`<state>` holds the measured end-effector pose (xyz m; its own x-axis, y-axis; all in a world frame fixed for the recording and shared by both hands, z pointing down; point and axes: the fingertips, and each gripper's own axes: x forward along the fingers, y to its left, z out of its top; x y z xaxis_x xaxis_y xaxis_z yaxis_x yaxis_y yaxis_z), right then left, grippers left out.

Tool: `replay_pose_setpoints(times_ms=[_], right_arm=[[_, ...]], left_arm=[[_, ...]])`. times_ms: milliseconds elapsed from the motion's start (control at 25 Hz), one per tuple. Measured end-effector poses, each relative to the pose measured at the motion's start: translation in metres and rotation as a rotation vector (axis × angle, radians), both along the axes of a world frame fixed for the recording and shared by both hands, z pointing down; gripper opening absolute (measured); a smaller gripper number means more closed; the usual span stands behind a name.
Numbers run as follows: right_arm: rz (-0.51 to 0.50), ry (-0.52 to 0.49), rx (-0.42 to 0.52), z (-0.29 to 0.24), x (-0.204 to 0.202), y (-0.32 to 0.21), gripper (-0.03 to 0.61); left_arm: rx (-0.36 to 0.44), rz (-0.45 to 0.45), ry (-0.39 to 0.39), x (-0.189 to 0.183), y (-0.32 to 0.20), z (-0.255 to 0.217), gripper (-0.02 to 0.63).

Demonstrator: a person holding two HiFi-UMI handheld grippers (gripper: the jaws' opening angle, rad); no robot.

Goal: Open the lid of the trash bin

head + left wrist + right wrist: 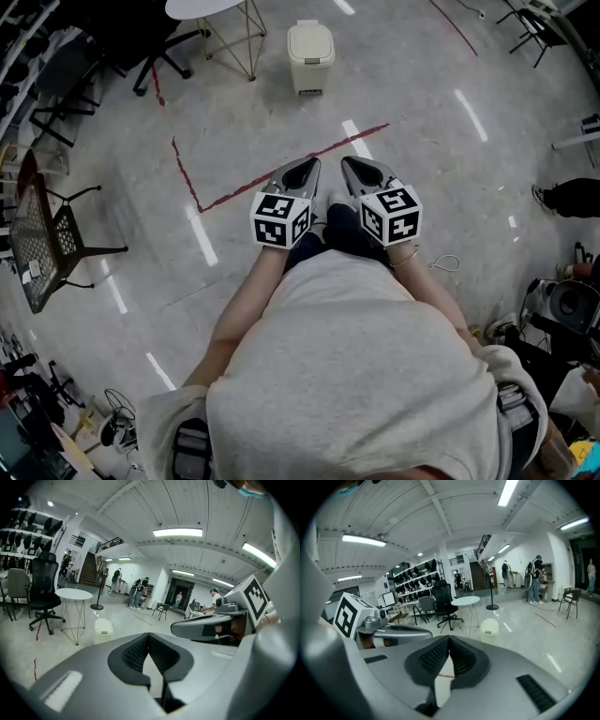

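Observation:
A cream trash bin (310,56) stands on the grey floor a good way ahead of me, its lid down. It also shows small in the left gripper view, trash bin (103,629), and in the right gripper view, trash bin (489,627). My left gripper (306,168) and right gripper (360,167) are held side by side in front of my body, well short of the bin. Both are shut, jaw tips meeting, with nothing between them. The left gripper (148,637) and the right gripper (449,640) both point toward the bin.
A white round table (202,7) on wire legs and a black office chair (159,52) stand left of the bin. Red tape (281,173) runs across the floor under the grippers. A black mesh chair (42,239) sits far left; a person's shoe (562,197) at right.

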<state>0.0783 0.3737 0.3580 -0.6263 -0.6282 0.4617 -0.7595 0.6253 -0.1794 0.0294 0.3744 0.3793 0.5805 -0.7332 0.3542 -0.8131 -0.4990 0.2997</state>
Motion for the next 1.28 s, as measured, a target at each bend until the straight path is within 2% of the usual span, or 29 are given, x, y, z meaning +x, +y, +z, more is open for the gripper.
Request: replay_pose_setpoints(times_ms=[400, 560, 880, 1040, 1280], right_arm=[[-0.031, -0.024, 0.002, 0.012, -0.003, -0.094, 0.008], [-0.077, -0.018, -0.008, 0.015, -0.001, -0.152, 0.008], [-0.158, -0.023, 0.0, 0.004, -0.007, -0.252, 0.008], [-0.151, -0.022, -0.016, 0.007, 0.002, -0.286, 0.008], [-0.128, -0.043, -0.063, 0.023, 0.008, -0.308, 0.008]], left_arm=[[-0.025, -0.064, 0.01, -0.016, -0.083, 0.017, 0.009], [-0.043, -0.089, -0.005, -0.012, -0.135, 0.023, 0.011], [-0.044, -0.182, 0.019, -0.015, -0.235, 0.016, 0.009], [-0.075, -0.193, 0.017, -0.01, -0.259, 0.022, 0.009], [-0.098, -0.211, 0.008, -0.019, -0.289, 0.026, 0.009]])
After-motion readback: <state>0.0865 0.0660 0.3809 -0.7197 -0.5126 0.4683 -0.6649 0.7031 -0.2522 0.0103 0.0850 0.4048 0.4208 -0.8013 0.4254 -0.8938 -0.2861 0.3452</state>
